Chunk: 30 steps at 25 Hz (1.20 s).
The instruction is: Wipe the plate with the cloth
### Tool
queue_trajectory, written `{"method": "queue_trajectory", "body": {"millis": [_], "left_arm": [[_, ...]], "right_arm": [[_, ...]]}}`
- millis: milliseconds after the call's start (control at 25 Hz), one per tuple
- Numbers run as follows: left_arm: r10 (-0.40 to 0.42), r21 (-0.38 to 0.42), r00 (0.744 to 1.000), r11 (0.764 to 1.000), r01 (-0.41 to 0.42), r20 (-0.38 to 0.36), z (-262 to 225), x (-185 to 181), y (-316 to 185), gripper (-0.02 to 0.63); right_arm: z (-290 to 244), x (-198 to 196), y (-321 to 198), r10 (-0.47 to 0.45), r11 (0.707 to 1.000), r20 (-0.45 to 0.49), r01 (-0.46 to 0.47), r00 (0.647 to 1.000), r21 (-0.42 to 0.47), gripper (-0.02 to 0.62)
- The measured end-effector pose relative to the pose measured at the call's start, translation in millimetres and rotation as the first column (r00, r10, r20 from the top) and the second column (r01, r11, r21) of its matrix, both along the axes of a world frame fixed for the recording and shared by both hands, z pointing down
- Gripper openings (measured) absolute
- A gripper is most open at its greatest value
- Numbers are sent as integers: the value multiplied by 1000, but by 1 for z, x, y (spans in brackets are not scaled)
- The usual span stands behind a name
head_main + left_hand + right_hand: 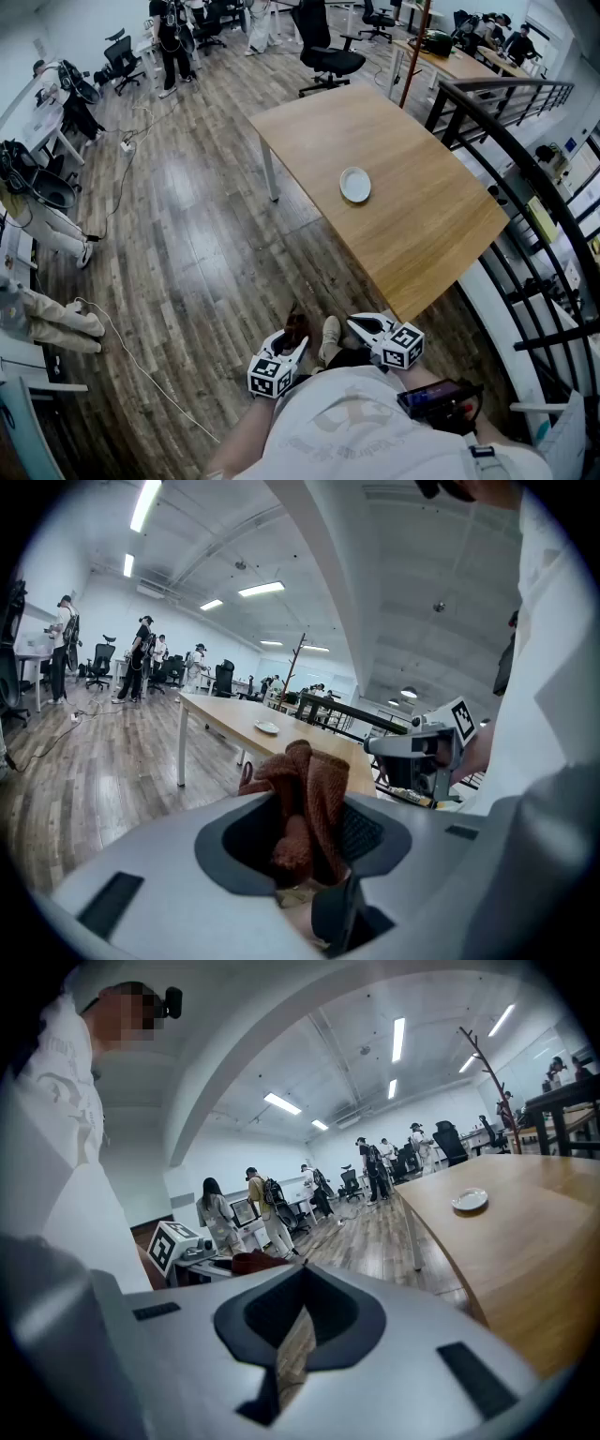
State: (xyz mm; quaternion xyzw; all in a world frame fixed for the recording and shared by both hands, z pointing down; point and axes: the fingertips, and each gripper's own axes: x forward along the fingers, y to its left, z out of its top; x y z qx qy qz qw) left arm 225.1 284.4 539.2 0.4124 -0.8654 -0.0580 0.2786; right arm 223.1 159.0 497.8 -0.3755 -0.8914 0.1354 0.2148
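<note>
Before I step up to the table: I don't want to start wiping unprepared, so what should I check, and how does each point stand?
1. Cloth gripped by the left gripper: ok, it is bunched between the jaws.
2. Right gripper free: ok, jaws nearly together, nothing between them.
3. Plate within reach: not ok, it sits mid-table, well ahead of both grippers.
4. Plate unobstructed: ok, it is alone on the table.
5. Plate dirty: cannot tell, too small.
</note>
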Motion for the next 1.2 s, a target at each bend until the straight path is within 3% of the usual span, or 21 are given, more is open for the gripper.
{"method": "queue_trajectory", "body": {"millis": [640,1040,1200], "left_arm": [[-73,-16,997,997,73,1,-9,15,19,169],[-37,-29,999,999,36,-21,-6,24,18,169],[-44,-24,998,999,45,36,-9,-15,31,169]], "right_arm": [[-6,1,-1,7,999,13,-7,1000,-49,12],[0,9,4,40,997,-7,-41,999,-69,12],[-9,-29,20,-12,999,71,14,997,-32,12]]}}
